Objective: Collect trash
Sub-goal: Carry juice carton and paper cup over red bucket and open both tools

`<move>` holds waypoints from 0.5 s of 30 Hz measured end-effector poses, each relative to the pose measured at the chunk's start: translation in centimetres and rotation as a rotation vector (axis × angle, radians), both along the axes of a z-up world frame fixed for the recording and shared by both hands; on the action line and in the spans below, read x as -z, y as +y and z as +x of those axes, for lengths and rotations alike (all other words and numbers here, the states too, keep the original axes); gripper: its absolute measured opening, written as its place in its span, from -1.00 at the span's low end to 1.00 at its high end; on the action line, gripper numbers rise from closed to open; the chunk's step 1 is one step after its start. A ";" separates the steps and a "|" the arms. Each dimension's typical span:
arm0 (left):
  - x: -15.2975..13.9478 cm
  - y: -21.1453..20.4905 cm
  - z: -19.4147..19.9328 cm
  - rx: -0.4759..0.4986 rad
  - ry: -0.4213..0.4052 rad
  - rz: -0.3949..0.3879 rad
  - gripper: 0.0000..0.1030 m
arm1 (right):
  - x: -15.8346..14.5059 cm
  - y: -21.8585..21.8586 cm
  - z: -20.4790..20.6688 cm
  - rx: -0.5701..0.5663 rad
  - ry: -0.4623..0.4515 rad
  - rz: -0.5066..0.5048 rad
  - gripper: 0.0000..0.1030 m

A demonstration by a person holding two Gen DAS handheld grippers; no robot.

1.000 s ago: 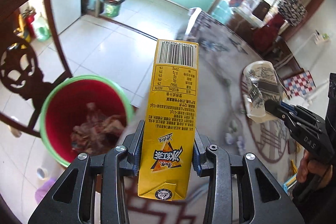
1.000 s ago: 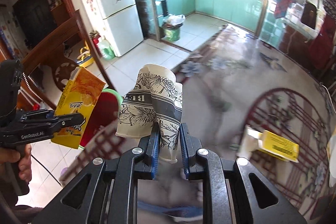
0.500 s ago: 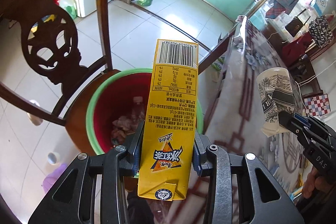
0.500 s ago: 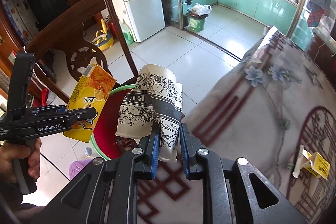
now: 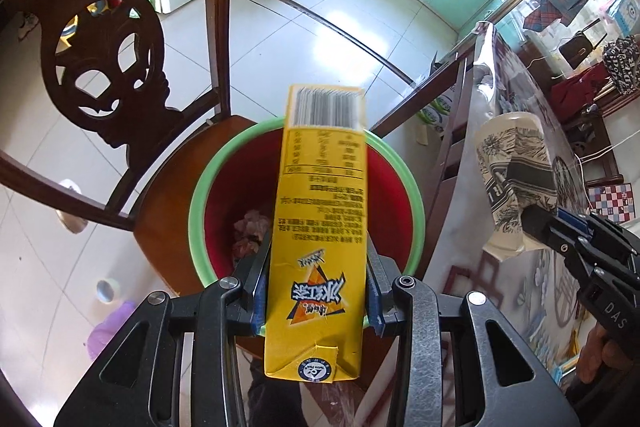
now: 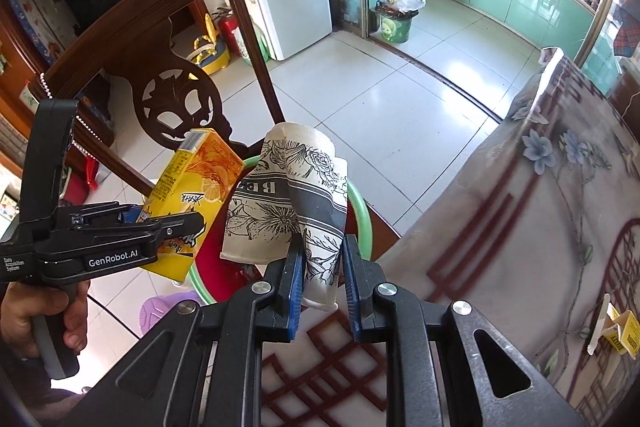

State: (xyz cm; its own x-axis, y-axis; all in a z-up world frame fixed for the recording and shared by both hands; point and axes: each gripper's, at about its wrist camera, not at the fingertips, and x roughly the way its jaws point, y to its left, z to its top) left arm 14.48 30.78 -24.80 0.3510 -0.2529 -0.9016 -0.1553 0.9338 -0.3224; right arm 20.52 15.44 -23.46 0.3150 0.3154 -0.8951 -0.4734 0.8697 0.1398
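Your left gripper (image 5: 316, 301) clamps the yellow drink carton (image 5: 320, 227) above the red, green-rimmed bin (image 5: 412, 195) on the wooden chair (image 5: 172, 187). Your right gripper (image 6: 320, 267) pinches a crumpled floral paper cup (image 6: 288, 203); only its view shows another yellow carton (image 6: 620, 331) on the tablecloth (image 6: 520, 227).

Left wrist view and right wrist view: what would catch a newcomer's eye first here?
A yellow drink carton gripped in the left gripper hangs over a red bucket with a green rim on a wooden chair seat. Beside it, the right gripper pinches a crumpled black-and-white floral paper cup at the patterned tablecloth's edge.
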 end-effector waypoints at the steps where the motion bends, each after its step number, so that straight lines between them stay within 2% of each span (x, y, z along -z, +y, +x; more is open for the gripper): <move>1: 0.0 0.1 0.0 -0.001 0.001 0.002 -0.30 | 0.2 0.2 0.1 -0.002 0.005 0.000 -0.69; 13: 0.2 0.8 -0.2 -0.027 0.004 0.003 -0.30 | 1.1 1.0 0.4 -0.004 0.036 0.010 -0.67; 15: -0.1 1.0 -0.4 -0.037 -0.005 0.007 -0.21 | 1.2 0.9 0.3 -0.005 0.041 0.020 -0.67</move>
State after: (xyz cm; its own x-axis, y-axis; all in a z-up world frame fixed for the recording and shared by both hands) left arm 14.09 31.74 -24.67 0.3648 -0.2334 -0.9013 -0.1885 0.9295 -0.3170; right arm 20.82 16.38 -24.63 0.2764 0.3352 -0.9007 -0.4713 0.8640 0.1769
